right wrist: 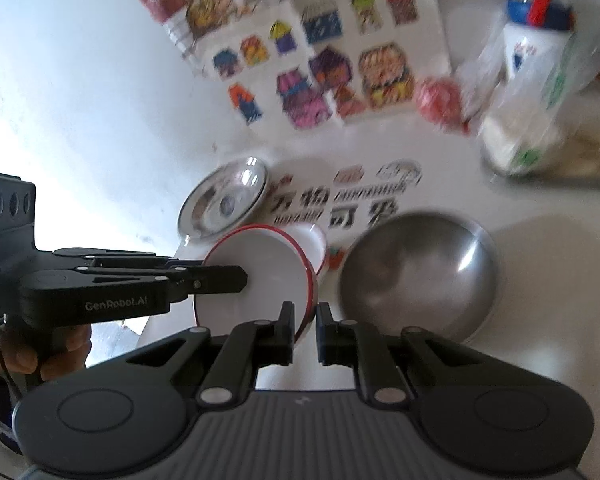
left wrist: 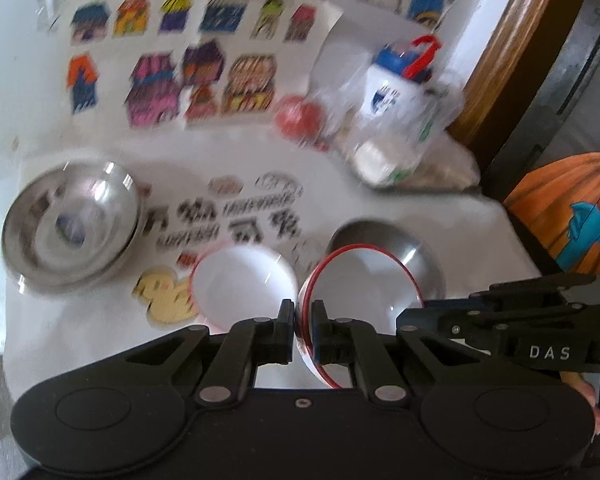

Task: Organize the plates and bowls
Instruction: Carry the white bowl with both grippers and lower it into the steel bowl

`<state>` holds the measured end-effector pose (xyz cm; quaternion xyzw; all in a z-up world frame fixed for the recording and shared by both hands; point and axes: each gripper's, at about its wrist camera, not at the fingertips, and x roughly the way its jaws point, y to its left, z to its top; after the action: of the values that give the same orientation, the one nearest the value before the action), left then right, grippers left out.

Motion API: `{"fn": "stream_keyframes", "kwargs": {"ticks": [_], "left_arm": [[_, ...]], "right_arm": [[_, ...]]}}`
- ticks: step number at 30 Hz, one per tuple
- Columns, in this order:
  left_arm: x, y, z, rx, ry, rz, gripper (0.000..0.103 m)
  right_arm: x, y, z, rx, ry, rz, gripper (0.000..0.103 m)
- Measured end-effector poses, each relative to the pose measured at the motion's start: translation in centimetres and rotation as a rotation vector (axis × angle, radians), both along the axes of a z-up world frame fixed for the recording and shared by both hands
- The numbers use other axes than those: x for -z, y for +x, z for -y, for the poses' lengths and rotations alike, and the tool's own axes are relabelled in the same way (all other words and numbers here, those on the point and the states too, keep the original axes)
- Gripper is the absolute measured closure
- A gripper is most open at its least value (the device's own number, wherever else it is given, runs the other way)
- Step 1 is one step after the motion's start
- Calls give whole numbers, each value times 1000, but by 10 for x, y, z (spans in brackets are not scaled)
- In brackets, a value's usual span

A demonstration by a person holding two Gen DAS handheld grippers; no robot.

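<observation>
The table's (right wrist: 80, 100) far left side lies bare, while a wrapped bottle (right wrist: 536, 80) and red ball (right wrist: 440, 100) crowd its right edge.

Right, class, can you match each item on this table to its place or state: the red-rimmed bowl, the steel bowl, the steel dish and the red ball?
1 red-rimmed bowl
2 steel bowl
3 steel dish
4 red ball

a left of the lettering
b clamped by left tool and right tool
c beside the plastic bag
d deep, matt grey inside

Pairs: 1-b, 2-d, 3-a, 4-c
</observation>
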<state>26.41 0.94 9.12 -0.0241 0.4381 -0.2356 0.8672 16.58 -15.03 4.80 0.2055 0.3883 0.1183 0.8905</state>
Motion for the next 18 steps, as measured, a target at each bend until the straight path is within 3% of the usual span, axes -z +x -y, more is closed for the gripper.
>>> {"fn": "stream_keyframes", "kwargs": {"ticks": [7,18], "left_arm": [[-9,23,46,67,3,30,96],[34,54,80,126,36,-101,96]], "right_arm": [[-3,3,37,83,-31,-11,91],[28,20,60,88,-58,-121,91]]}}
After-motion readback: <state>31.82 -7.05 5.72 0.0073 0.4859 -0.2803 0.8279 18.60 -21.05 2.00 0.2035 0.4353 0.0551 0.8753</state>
